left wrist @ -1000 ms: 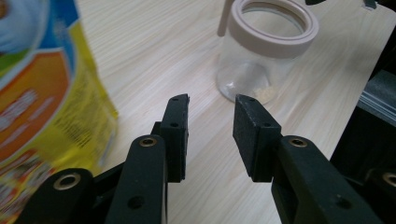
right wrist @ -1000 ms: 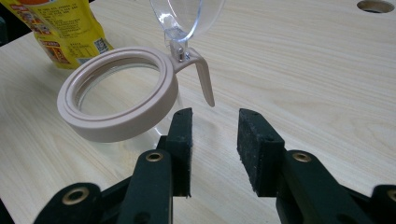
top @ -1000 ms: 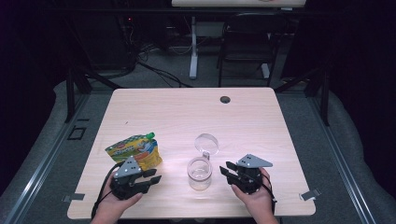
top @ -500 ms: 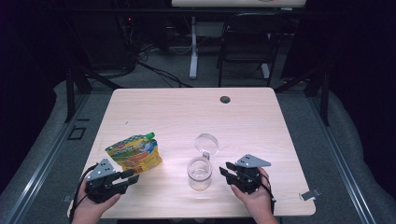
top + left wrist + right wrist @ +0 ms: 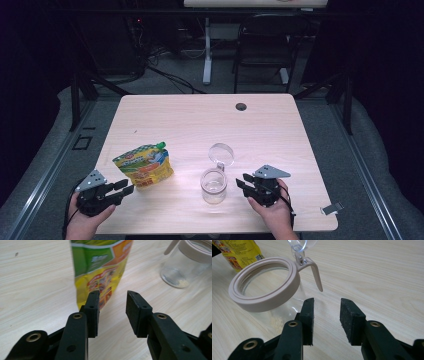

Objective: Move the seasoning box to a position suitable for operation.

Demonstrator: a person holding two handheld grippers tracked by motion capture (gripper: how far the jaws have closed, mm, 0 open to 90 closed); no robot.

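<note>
Compared with a second ago: left tongs [image 5: 122,189] now out at the near-left corner of the worktop [image 5: 270,125], pulled leftward away from the jar, jaws just been opening a bit further, nothing between them. Right tongs [image 5: 244,183] parked in the same spot as before, just right of the jar, jaws also eased wider, gap empty too. Pouch and jar unmoved.

Containers: clear glass jar [image 5: 213,186] standing upright near the middle of the near edge, beige ring around the mouth, clear hinged lid [image 5: 221,153] flipped open toward the far side. Inside, just a thin dusting of pale crumbs on the bottom, seen from both gripper views [image 5: 180,283]. Beige tab of the ring [image 5: 315,275] sticking out toward the right tongs.

Yellow-green pouch [image 5: 144,165] lying flat on the worktop, left of the jar, just beyond the left tongs' tips. Long axis running near-left to far-right, green cap [image 5: 160,145] at the far-right end, bottom edge at the near end facing the left tongs [image 5: 112,312]. Sealed or not, can't tell. Jar just ahead-left of the right tongs [image 5: 326,321], not touching.
</note>
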